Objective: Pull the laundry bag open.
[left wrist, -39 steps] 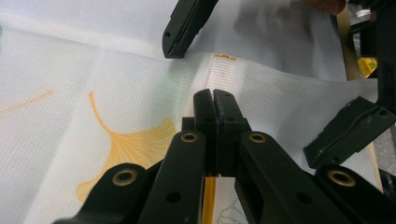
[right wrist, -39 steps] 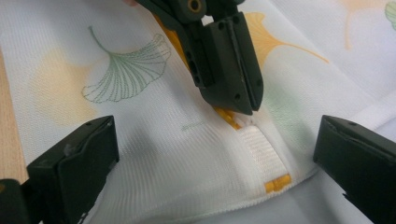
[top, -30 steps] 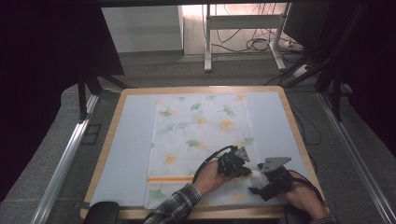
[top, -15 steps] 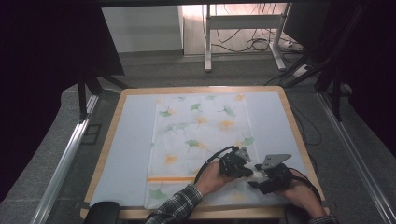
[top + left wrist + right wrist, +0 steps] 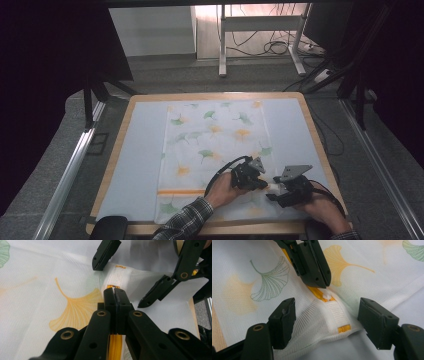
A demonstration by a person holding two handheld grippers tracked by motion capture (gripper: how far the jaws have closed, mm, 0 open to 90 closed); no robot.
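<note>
Left gripper (image 5: pixel 115 293) has just nudged forward, fingers pinching the zip pull of the white ginkgo-print mesh bag (image 5: pixel 215 135), right gripper (image 5: pixel 327 322) spread wide around its corner, so zipping looks nearly finished.

Grey carpet floor (image 5: pixel 165 75), white wall panel (image 5: pixel 150 30), metal desk legs (image 5: pixel 222 45), tangled cables (image 5: pixel 280 47), dark surroundings

Zipper pull hidden in the clamp

The left gripper (image 5: pixel 115 293) covers whatever it pinches on the orange zipper (image 5: pixel 115 345) of the mesh laundry bag (image 5: pixel 215 145); in the high view that zipper end is too small to make out.
</note>
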